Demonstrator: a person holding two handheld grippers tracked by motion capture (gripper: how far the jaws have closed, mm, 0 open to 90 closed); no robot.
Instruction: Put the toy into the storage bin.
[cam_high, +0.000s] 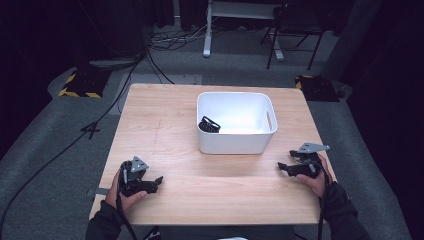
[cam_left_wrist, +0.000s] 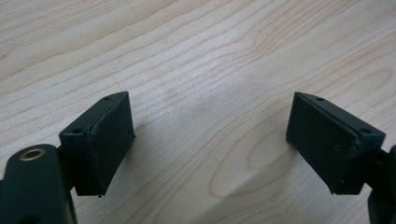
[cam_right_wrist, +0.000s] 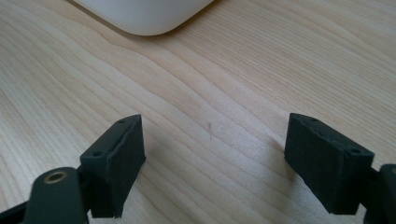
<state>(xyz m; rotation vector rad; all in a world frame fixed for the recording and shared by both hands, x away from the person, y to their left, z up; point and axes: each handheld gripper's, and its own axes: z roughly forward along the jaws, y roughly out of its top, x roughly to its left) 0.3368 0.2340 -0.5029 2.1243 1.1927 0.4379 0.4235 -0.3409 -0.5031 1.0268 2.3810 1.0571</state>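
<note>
Nearest edge, high view: two sleeved forearms coming in from the bottom, one hand on each tool. Left gripper (cam_high: 159, 181) low over the wooden table (cam_high: 165, 125) near its front-left corner, jaws pointing toward the table's middle, grey three-cornered plate on top, cable trailing down off the front edge. Left gripper view: jaws spread wide, both pads (cam_left_wrist: 109, 140) clean, bare wood grain between them, nothing gripped. Released.

Right gripper (cam_high: 281, 167) near the front-right corner, also low over the wood, jaws pointing inward toward the left one, grey plate on top. Well apart from the left gripper, bare tabletop between. Right gripper view: jaws likewise spread, pads (cam_right_wrist: 123, 163) empty, only wood in the gap. Released, holding nothing. Rounded lower corner of the white bin (cam_right_wrist: 144, 16) visible at the top of that view, ahead of the jaws, not touching them.

Mid-table: white bin (cam_high: 235, 142) standing upright, slightly right of centre, rounded corners, slot handle in its right wall. Nearer to the right gripper than to the left, clear of both.

Inside the bin: small black object (cam_high: 208, 125) lying on the floor against the left wall. Shape too small to make out; looks like looped or ribbed black plastic.

Beyond the table: grey floor, black cables, yellow-and-black striped plates at left and right, white desk leg, dark chair at the back.
</note>
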